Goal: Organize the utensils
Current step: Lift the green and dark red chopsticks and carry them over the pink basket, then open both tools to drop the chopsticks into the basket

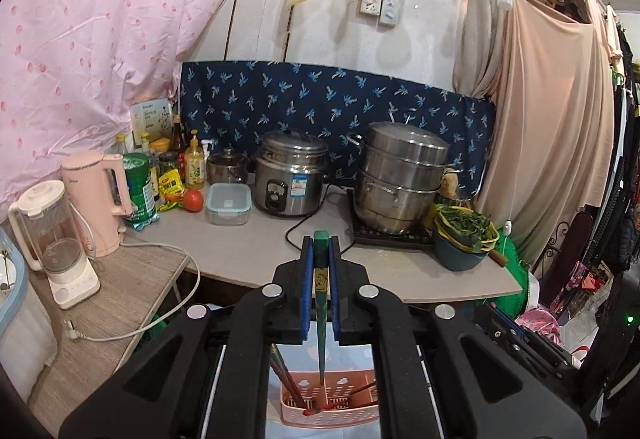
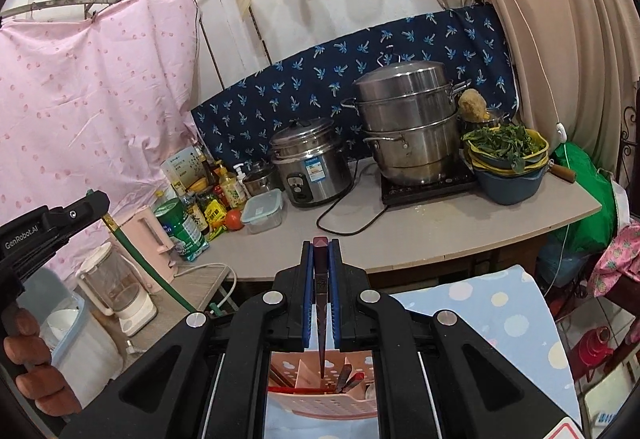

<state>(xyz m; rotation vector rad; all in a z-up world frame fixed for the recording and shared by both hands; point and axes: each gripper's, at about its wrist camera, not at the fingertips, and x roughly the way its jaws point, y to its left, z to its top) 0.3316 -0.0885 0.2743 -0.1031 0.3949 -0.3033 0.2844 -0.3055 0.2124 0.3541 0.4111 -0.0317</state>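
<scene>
Counter edge (image 1: 360, 289) near (both tongs gripping chopsticks).

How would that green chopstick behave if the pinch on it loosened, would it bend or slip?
The green chopstick looks straight and rigid, so probably stiff. Its glossy, tapering shaft may slip through the left hand-held gripper. Thin and likely light, it would probably drop toward the pink basket below.
</scene>
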